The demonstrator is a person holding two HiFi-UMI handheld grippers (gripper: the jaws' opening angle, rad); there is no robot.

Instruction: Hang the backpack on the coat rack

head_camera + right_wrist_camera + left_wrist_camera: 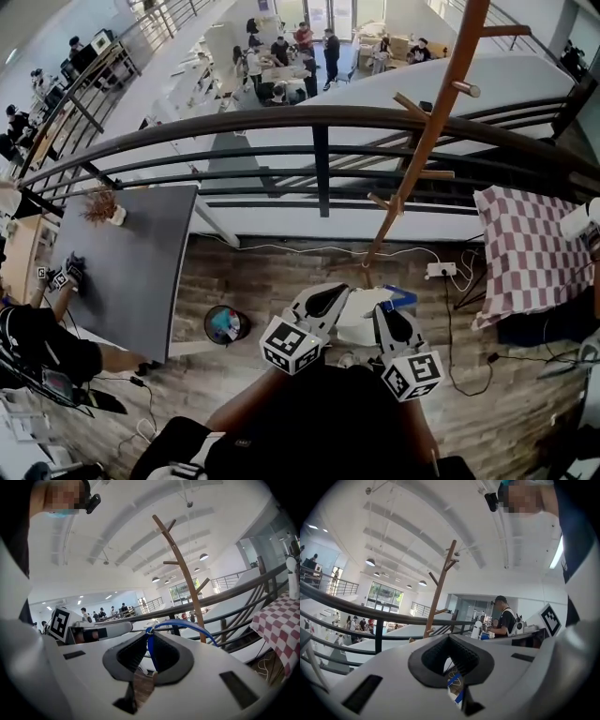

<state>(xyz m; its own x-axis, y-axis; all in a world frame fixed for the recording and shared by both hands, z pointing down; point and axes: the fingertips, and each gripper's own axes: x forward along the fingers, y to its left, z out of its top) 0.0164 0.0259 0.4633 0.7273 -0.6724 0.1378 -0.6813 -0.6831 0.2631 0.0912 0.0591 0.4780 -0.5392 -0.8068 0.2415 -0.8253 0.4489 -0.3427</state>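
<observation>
The wooden coat rack (427, 131) leans up from its foot on the brick floor, just ahead of both grippers; it also stands beyond the railing as the coat rack (438, 592) and the coat rack (185, 578). A white backpack (361, 323) with blue trim hangs between the grippers. My right gripper (386, 307) (149, 637) is shut on its blue strap (187, 626), which arches out of the jaws. My left gripper (339, 291) (449, 641) has its jaws together, with white and blue backpack fabric (454, 686) showing in the slit.
A dark metal railing (319, 122) runs behind the rack above a lower floor. A grey table (131, 262) stands left, a checked-cloth table (530, 253) right. A round bin (227, 324), a power strip (441, 270) with cables, and a crouching person (37, 342) are nearby.
</observation>
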